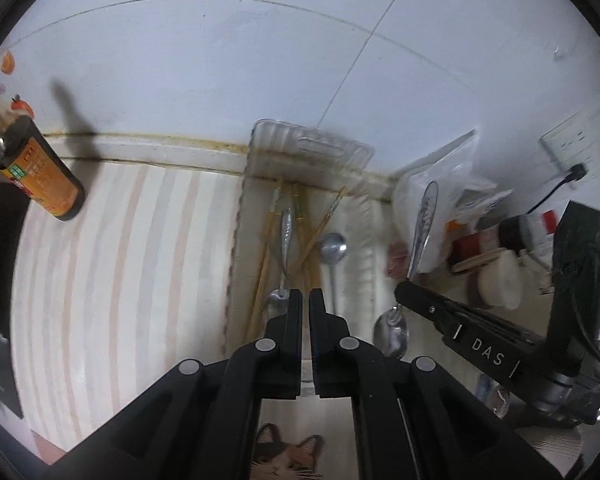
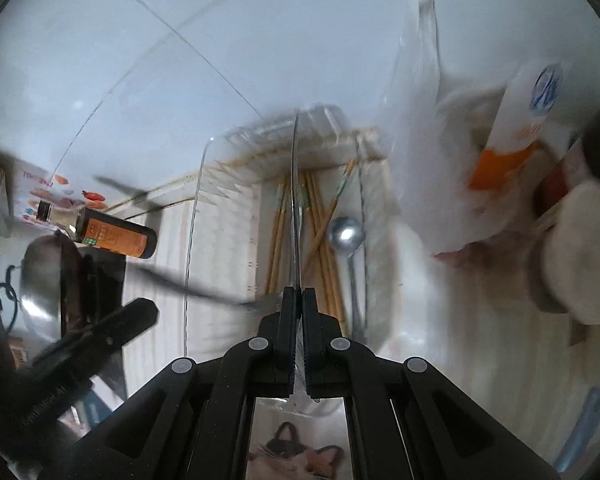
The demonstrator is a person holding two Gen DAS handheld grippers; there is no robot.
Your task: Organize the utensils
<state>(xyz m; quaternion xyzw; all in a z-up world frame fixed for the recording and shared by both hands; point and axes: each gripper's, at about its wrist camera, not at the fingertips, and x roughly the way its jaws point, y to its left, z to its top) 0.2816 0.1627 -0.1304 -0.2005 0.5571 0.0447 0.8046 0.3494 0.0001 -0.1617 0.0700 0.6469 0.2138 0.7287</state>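
A clear plastic tray (image 1: 308,148) (image 2: 204,160) stands against the wall with several wooden chopsticks (image 1: 268,248) (image 2: 324,264) and two metal spoons in it. One spoon (image 1: 287,232) lies with its bowl just under my left gripper (image 1: 306,298), which is shut with nothing in the narrow slit between its fingers. The other tray spoon (image 1: 334,246) (image 2: 346,236) lies bowl up to the right. My right gripper (image 2: 299,294) (image 1: 402,292) is shut on a third spoon (image 1: 424,216) (image 2: 296,200), gripped at the neck, handle pointing up, right of the tray.
A dark sauce bottle with an orange label (image 1: 40,172) (image 2: 116,236) stands left on the striped table cover (image 1: 120,260). White bags and food containers (image 1: 460,200) (image 2: 500,160) crowd the right side. A steel pot (image 2: 48,280) sits far left. A wall socket (image 1: 568,144) is at the right.
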